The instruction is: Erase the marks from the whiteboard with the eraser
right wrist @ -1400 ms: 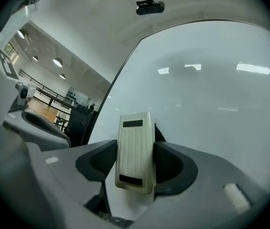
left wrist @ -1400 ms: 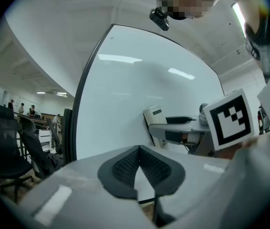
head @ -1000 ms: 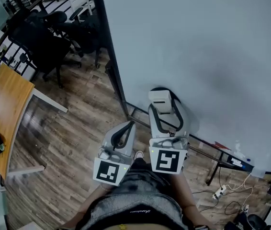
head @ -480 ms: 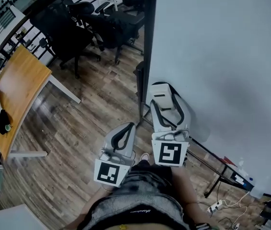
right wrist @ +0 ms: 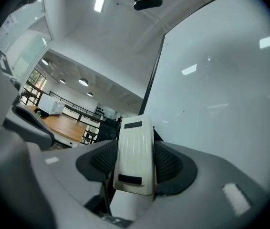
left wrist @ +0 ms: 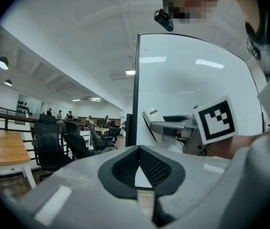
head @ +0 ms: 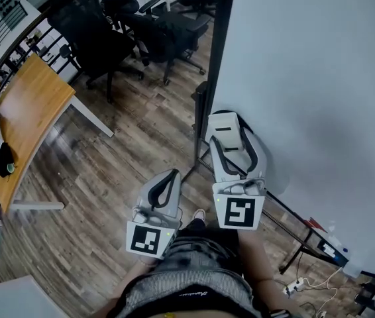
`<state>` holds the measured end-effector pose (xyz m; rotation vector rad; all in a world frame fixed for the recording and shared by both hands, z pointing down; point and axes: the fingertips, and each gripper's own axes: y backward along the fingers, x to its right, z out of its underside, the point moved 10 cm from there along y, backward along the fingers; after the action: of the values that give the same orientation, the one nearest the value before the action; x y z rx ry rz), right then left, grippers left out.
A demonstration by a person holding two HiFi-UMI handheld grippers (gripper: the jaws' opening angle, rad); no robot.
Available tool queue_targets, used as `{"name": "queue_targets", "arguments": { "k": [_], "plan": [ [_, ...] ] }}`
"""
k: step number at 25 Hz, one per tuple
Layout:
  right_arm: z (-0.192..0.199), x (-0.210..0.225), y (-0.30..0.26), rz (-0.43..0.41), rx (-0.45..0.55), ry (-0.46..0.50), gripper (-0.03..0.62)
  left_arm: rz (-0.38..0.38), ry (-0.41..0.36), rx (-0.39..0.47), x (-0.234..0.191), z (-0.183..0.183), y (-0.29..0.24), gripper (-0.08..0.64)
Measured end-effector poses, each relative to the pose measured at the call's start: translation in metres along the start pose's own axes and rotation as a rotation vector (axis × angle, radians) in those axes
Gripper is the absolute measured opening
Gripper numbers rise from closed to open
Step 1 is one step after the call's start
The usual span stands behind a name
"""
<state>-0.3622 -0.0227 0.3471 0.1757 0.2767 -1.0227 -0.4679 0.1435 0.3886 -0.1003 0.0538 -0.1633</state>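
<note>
Right gripper [head: 232, 146] is clamped on the eraser [head: 222, 126], a white ribbed block whose long axis runs along the jaws and points away from the person. The whiteboard [head: 320, 78] lies just to the eraser's right, near the board's left edge; contact can't be confirmed. Left gripper [left wrist: 139, 168] is closed on nothing, lower and farther from the board. The visible surface shows only a faint grey haze, no clear marks.
</note>
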Motion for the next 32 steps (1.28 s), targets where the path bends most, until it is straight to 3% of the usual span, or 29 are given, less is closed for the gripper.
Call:
{"name": "queue_targets", "arguments": {
  "k": [7, 13, 19, 24, 32],
  "plan": [
    [0.002, 0.004, 0.048, 0.028, 0.031, -0.068, 0.247, 0.102, 0.009, 0.012, 0.026, -0.004, -0.011, 0.003],
    [0.014, 0.018, 0.108, 0.153, -0.002, -0.152, 0.247, 0.253, -0.048, 0.039, 0.068, -0.009, -0.026, 0.003],
    [0.02, 0.038, 0.175, 0.304, 0.003, -0.188, 0.245, 0.413, -0.081, 0.05, 0.139, -0.012, -0.042, 0.003],
    [0.029, 0.067, 0.238, 0.388, -0.049, -0.204, 0.244, 0.513, -0.095, 0.067, 0.209, -0.013, -0.05, 0.003],
    [0.024, 0.114, 0.311, 0.446, -0.061, -0.217, 0.242, 0.568, -0.103, 0.104, 0.29, -0.029, -0.045, 0.003]
  ]
}}
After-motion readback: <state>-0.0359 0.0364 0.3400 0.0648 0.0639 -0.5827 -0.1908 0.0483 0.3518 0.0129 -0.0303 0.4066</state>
